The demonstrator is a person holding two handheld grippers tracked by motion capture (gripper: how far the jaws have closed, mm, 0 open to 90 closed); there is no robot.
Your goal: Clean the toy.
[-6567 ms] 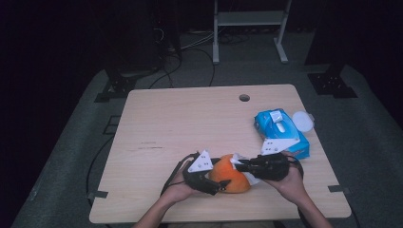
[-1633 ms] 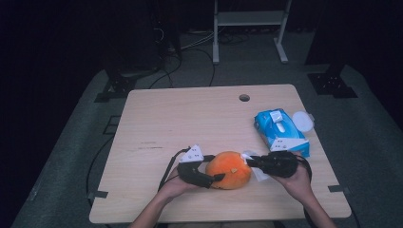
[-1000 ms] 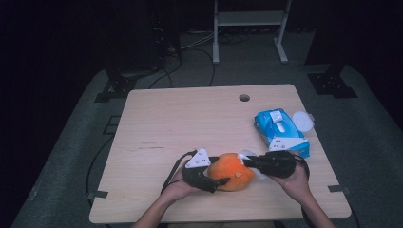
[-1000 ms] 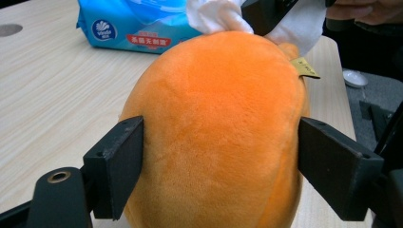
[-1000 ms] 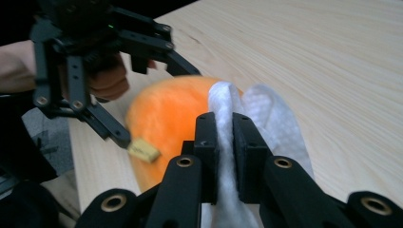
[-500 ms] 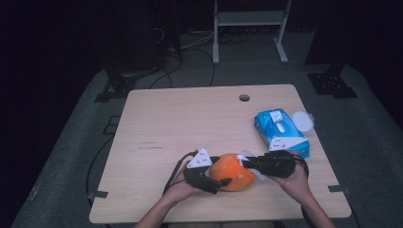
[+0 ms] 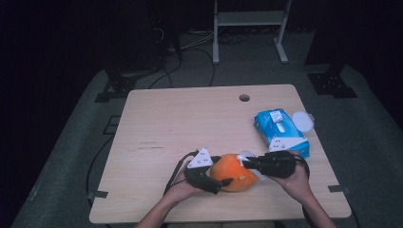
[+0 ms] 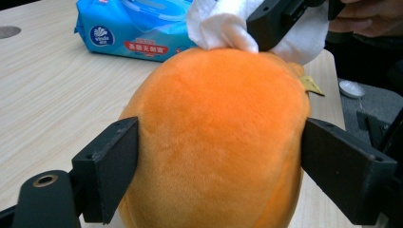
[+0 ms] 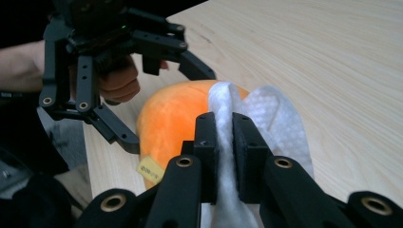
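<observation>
An orange plush toy lies on the wooden table near its front edge. My left gripper comes from the left with its jaws on either side of the toy. Both pads touch its fur, and the jaws have just been opening a little. My right gripper is shut on a folded white wipe. It holds the wipe against the top right end of the toy.
A blue pack of wet wipes lies behind the right hand, with a white round lid beside it. A cable hole is near the table's far edge. A yellow tag sticks out of the toy.
Since the earliest frames the toy and both grippers have shifted slightly near the front edge. Over the last second both hands have stayed nearly still, wipe on toy.
</observation>
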